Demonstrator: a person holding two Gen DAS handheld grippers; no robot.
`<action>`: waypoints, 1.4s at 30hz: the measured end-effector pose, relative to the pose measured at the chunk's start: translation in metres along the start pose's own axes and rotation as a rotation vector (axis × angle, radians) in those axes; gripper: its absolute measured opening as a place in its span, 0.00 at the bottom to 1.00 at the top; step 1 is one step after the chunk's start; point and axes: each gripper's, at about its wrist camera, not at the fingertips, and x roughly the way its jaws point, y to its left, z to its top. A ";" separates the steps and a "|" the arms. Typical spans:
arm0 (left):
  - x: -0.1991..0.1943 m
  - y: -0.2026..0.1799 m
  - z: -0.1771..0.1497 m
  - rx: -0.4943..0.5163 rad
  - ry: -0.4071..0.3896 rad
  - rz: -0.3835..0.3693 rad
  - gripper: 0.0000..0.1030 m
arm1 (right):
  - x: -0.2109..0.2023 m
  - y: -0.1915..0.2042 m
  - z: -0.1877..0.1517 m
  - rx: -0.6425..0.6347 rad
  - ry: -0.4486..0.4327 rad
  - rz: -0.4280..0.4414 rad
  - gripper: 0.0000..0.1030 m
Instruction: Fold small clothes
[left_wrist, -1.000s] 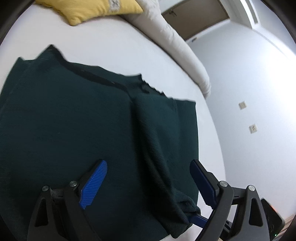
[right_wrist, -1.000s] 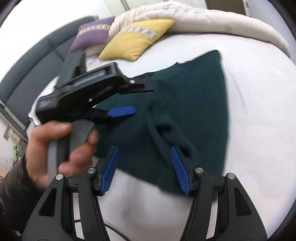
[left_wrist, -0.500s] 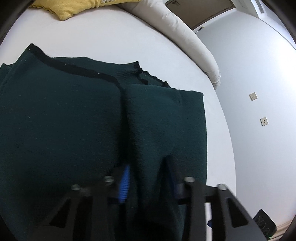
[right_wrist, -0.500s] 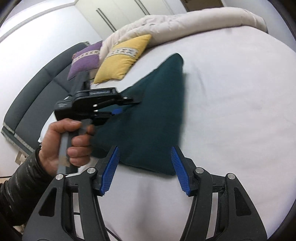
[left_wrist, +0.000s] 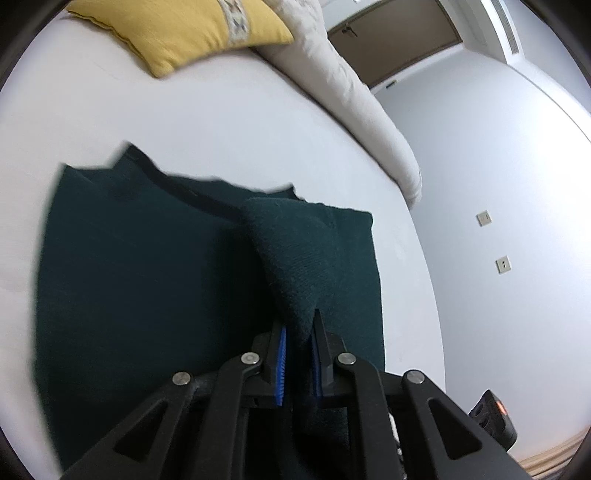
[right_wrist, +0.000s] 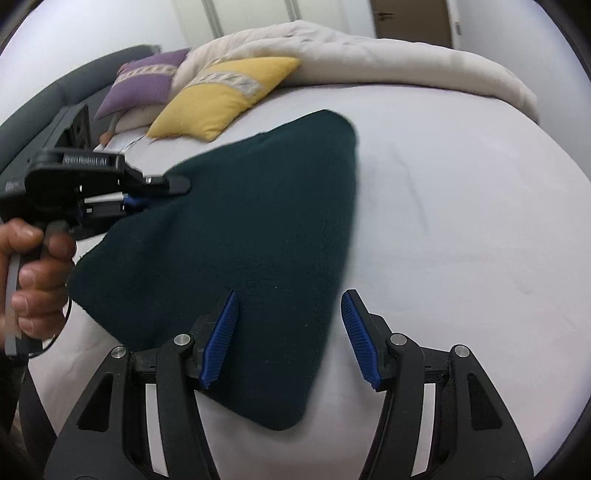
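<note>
A dark green knit sweater (left_wrist: 147, 280) lies partly folded on the white bed; it also shows in the right wrist view (right_wrist: 251, 229). My left gripper (left_wrist: 298, 354) is shut on a fold of the sweater's sleeve (left_wrist: 295, 258) and lifts it off the body of the garment. In the right wrist view the left gripper (right_wrist: 136, 201) pinches the sweater's left edge. My right gripper (right_wrist: 290, 336) is open, its blue pads either side of the sweater's near corner, holding nothing.
A yellow pillow (right_wrist: 221, 96) and a purple pillow (right_wrist: 144, 85) lie at the head of the bed, with a rolled cream duvet (right_wrist: 388, 62) behind. A grey headboard (right_wrist: 37, 110) is at left. White sheet (right_wrist: 461, 221) stretches right of the sweater.
My left gripper closed on the sleeve fold and raised it. My right gripper stayed open and moved over the sweater's near corner.
</note>
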 end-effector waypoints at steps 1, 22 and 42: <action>-0.007 0.004 0.003 -0.001 -0.009 0.001 0.12 | 0.002 0.009 0.002 -0.022 -0.004 0.003 0.55; -0.059 0.117 0.007 -0.117 -0.077 0.022 0.11 | 0.047 0.126 -0.013 -0.233 0.101 0.104 0.55; -0.088 0.024 -0.037 0.251 -0.186 0.272 0.16 | 0.004 0.089 -0.023 -0.114 0.022 0.137 0.55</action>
